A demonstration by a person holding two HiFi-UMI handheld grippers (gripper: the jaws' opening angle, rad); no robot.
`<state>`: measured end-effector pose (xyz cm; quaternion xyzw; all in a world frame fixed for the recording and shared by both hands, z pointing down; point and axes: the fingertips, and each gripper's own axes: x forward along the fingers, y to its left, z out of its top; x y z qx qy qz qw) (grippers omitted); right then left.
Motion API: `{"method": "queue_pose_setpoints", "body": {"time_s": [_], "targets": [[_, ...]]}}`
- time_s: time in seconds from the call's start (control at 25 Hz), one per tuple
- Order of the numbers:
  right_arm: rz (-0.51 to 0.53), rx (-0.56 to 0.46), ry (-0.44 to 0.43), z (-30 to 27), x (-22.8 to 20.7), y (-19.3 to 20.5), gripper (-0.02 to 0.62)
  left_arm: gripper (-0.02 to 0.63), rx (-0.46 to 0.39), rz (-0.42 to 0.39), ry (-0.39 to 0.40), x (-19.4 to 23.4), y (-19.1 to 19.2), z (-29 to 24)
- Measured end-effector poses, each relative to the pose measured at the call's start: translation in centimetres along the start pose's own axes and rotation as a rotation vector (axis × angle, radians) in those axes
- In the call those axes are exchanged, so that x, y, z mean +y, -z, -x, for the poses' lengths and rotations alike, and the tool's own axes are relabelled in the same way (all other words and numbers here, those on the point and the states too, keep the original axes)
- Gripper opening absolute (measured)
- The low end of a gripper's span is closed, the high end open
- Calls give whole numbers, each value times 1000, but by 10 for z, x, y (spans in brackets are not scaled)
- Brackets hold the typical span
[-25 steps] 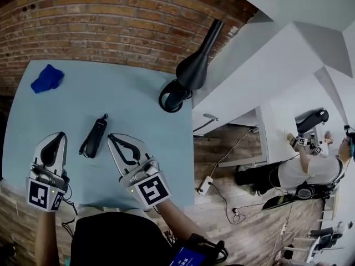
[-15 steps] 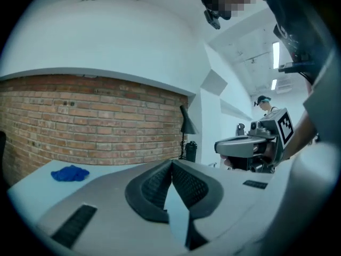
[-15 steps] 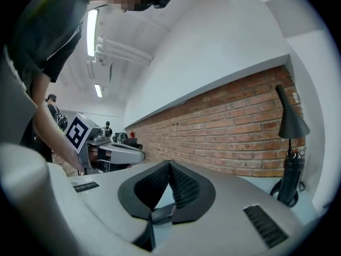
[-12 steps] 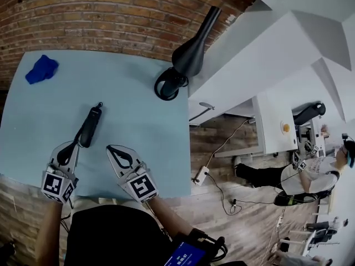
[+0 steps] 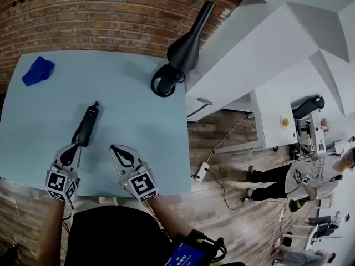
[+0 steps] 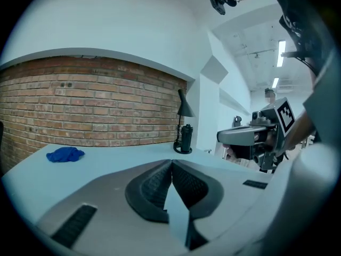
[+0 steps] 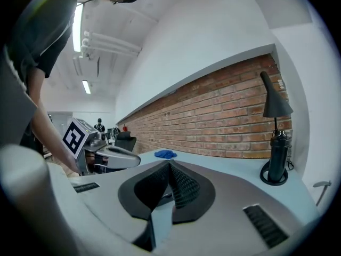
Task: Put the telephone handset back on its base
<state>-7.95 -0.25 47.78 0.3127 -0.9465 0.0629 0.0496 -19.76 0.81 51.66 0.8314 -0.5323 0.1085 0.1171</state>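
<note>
A black telephone handset point(image 5: 86, 124) lies flat on the light blue table point(image 5: 138, 115), its thin antenna end pointing to the far side. I see no base for it in any view. My left gripper point(image 5: 76, 147) sits just short of the handset's near end, shut and holding nothing; whether it touches the handset I cannot tell. In the left gripper view the ribbed pads point(image 6: 154, 184) of the left gripper point(image 6: 171, 163) meet at the tip. My right gripper point(image 5: 113, 147) hovers to the right of the handset, apart from it. The right gripper point(image 7: 169, 164) is also shut and bare.
A black desk lamp point(image 5: 184, 53) stands at the table's far right corner on its round foot point(image 5: 165, 85). A crumpled blue cloth point(image 5: 37, 71) lies at the far left. A brick wall point(image 5: 100, 15) backs the table. To the right, the table edge drops to a wooden floor with cables.
Both grippers have sunk and drawn back toward the table's near edge, staying shut. The handset has kept its place on the table.
</note>
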Motion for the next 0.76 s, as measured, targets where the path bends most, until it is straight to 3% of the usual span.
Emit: {"method": "queue_pose_setpoints", "body": {"time_s": [0.76], "targets": [[-14,45,-2,1,-21,23,23,29,49,17,-10,1,12,-25]]}}
